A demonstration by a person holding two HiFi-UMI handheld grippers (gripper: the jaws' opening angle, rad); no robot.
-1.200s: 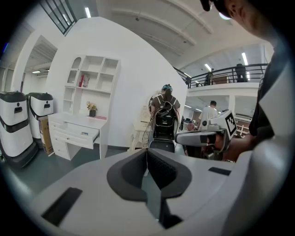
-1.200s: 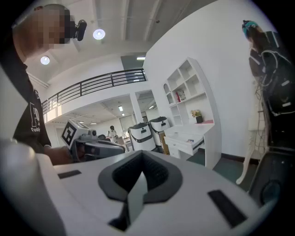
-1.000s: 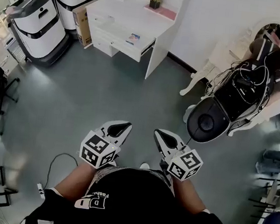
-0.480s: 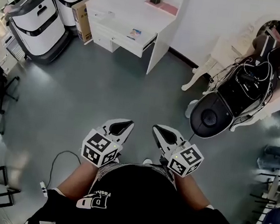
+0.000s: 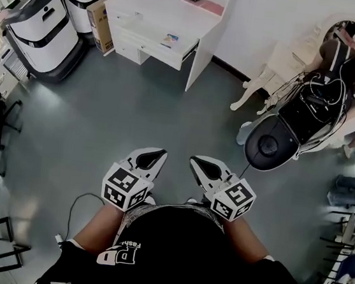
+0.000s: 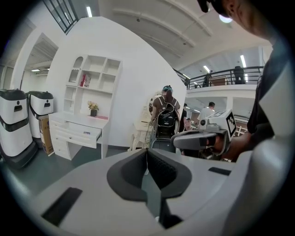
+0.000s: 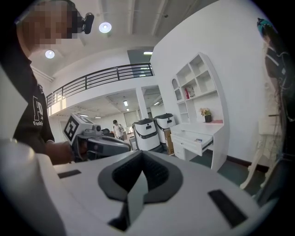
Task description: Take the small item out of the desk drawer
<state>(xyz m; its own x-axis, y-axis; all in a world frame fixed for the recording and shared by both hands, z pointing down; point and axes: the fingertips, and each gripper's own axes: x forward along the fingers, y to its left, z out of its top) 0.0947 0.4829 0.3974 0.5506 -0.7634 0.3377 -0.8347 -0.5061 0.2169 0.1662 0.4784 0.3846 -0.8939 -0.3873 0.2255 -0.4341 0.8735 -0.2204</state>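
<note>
Head view: left gripper and right gripper are side by side low in front of the person, well apart from the white desk. Its drawer stands open; the small item lies inside.
Left gripper view: jaws together, nothing between.
Right gripper view: jaws together, empty.

The counter is white, as is its open drawer, which holds a small bluish item. The floor is dull grey-green. The left tool and right tool are white with dark grey pads, each with a cube patterned in black-and-white squares.
</note>
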